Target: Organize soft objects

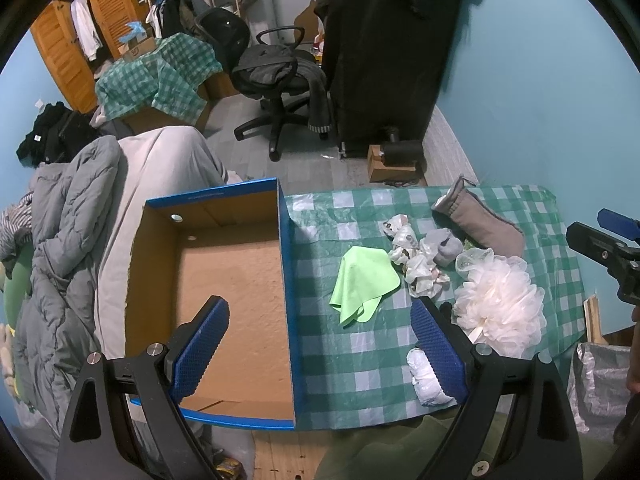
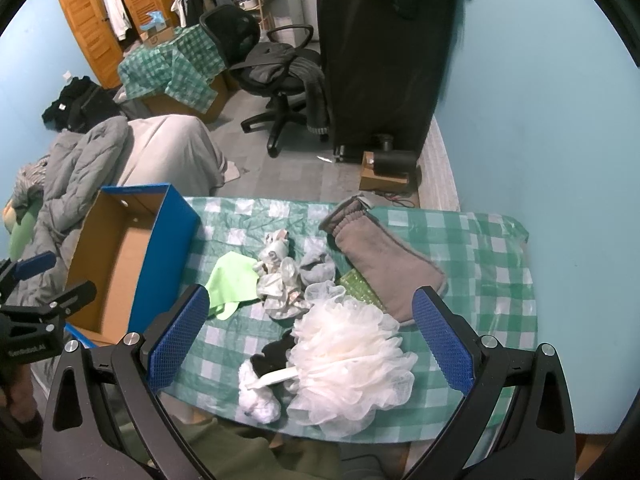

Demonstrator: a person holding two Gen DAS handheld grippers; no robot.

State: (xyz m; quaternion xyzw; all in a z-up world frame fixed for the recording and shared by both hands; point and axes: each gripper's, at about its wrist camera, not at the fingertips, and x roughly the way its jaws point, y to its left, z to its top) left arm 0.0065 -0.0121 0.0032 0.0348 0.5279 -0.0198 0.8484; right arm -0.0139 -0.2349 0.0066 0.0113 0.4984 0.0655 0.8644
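Observation:
An empty blue cardboard box (image 1: 288,280) (image 2: 172,216) stands at the left of the green-checked table (image 1: 352,360) (image 2: 480,264). Soft things lie on the table: a light green cloth (image 1: 364,284) (image 2: 232,280), a crumpled patterned cloth (image 1: 416,260) (image 2: 280,284), a grey sock (image 1: 444,250) (image 2: 318,268), a grey mitt (image 1: 476,220) (image 2: 384,260), a white bath pouf (image 1: 500,304) (image 2: 352,360) and a white sock (image 1: 426,380) (image 2: 256,396). My left gripper (image 1: 320,344) is open over the box's right wall. My right gripper (image 2: 312,336) is open above the pouf.
A grey duvet (image 1: 72,248) lies on the bed left of the box. An office chair (image 1: 276,76), a tall black cover (image 1: 392,52) and a wardrobe (image 1: 72,36) stand behind. A lined bin (image 1: 600,384) stands right of the table. A green textured pad (image 2: 356,284) lies under the mitt.

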